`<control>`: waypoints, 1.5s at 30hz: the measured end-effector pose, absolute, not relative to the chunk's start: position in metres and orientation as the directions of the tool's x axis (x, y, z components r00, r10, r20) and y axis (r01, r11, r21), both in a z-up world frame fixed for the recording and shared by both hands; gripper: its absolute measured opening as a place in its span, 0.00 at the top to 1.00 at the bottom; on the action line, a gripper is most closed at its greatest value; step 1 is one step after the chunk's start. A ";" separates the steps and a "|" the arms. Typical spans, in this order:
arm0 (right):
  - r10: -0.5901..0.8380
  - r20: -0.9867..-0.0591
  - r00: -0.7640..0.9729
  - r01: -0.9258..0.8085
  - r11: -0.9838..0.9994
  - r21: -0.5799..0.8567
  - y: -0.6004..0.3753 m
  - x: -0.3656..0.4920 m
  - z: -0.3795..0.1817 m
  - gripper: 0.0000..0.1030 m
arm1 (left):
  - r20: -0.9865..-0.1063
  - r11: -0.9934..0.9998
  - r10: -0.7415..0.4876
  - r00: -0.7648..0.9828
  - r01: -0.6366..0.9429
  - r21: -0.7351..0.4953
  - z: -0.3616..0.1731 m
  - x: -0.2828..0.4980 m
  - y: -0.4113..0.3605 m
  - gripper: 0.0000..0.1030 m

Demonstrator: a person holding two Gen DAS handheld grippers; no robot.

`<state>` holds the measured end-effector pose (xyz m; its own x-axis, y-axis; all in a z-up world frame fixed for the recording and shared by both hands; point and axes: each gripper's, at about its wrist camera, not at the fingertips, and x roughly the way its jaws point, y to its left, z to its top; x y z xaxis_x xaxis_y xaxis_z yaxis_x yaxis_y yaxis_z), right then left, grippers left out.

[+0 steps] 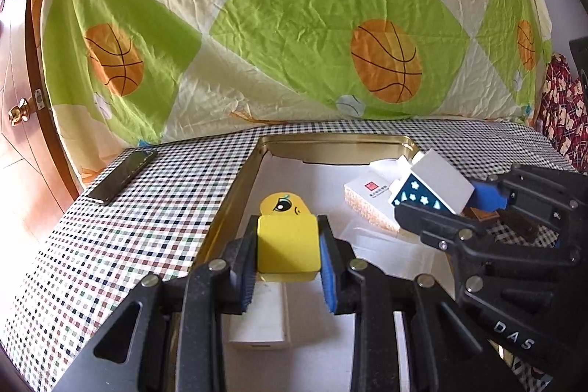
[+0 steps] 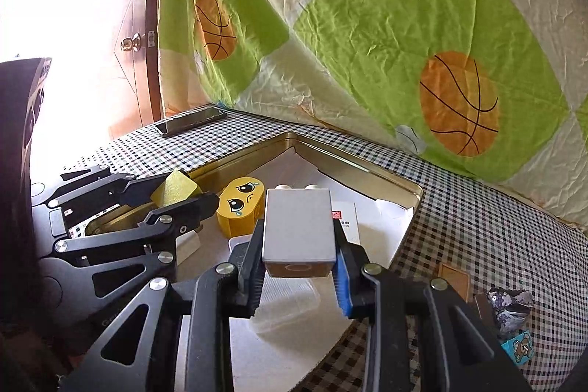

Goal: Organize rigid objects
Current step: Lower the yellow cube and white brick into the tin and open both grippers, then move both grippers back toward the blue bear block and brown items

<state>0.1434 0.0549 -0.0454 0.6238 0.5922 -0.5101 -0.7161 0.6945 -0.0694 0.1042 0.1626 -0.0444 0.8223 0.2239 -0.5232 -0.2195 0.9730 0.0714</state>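
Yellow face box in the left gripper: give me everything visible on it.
The yellow box is a small rounded-corner block, glossy, likely tin or plastic. Its far end face carries a cartoon face with big eyes and a frown, clearest in the right wrist view. The left gripper is shut on it, with pads pressing its two long sides. It lies roughly level, face end pointing away from the gripper, over the paper-lined gold tray. Whether its underside touches the tray cannot be told.
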 end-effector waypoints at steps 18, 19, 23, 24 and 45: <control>0.617 -0.464 0.636 -0.701 0.713 -0.013 0.015 0.139 -0.045 0.40 | -0.468 0.956 0.278 0.839 -0.290 0.047 -0.038 0.083 0.164 0.27; 0.601 -0.455 0.657 -0.686 0.727 -0.029 0.003 0.137 -0.045 0.40 | -0.464 0.959 0.269 0.844 -0.280 0.046 -0.037 0.081 0.159 0.27; 0.532 -0.442 0.722 -0.599 0.801 -0.016 -0.054 0.148 -0.047 0.40 | -0.435 0.973 0.222 0.872 -0.225 0.045 -0.031 0.078 0.127 0.23; 0.506 -0.445 0.739 -0.568 0.823 -0.008 -0.068 0.153 -0.049 0.40 | -0.429 0.977 0.210 0.879 -0.209 0.050 -0.029 0.078 0.117 0.20; 0.402 -0.590 0.700 -0.443 0.893 0.083 -0.147 0.207 -0.075 0.40 | -0.448 0.986 0.093 0.889 -0.020 0.165 -0.034 0.116 -0.005 0.02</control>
